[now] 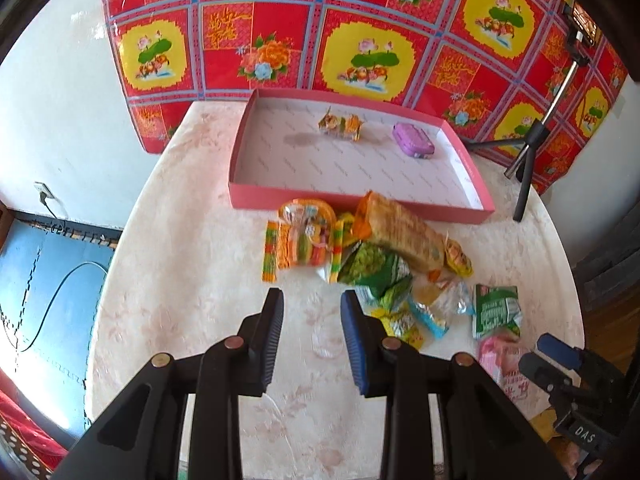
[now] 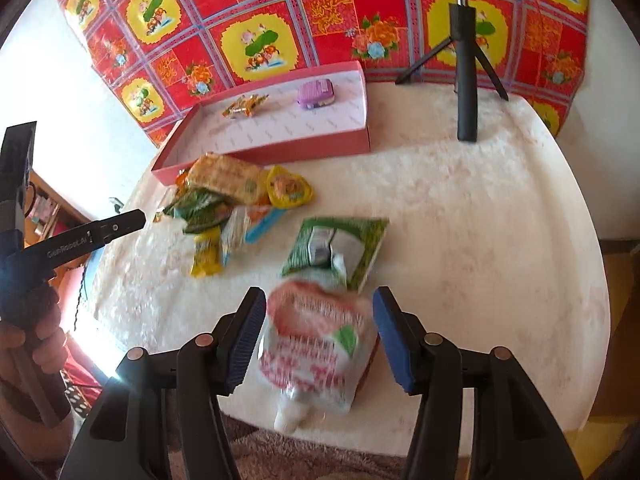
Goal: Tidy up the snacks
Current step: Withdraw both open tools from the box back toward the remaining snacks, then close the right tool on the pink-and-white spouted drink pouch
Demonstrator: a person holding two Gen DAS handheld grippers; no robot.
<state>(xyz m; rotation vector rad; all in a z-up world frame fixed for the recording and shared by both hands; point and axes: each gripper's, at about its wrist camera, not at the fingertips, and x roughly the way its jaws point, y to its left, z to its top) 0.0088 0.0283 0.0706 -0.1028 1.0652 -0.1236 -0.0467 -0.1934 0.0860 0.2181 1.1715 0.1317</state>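
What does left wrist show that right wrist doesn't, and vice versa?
Left wrist only: blue floor mat, wall socket, phone on the tripod, striped candy strip.
Right wrist only: the hand holding the left tool, and the pink-and-white pouch seen whole between the right tool pads, untouched.
Both: pink box holding an orange candy and purple tin, the snack pile, tripod.

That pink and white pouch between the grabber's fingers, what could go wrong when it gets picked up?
1. The pink and white pouch lies at the table's near edge, its cap sticking out past it. A clumsy pinch by the right gripper, whose jaws stand open, might nudge it off.
2. It overlaps the green packet, so lifting could drag that along.
3. The pouch looks soft and may sag or slip.
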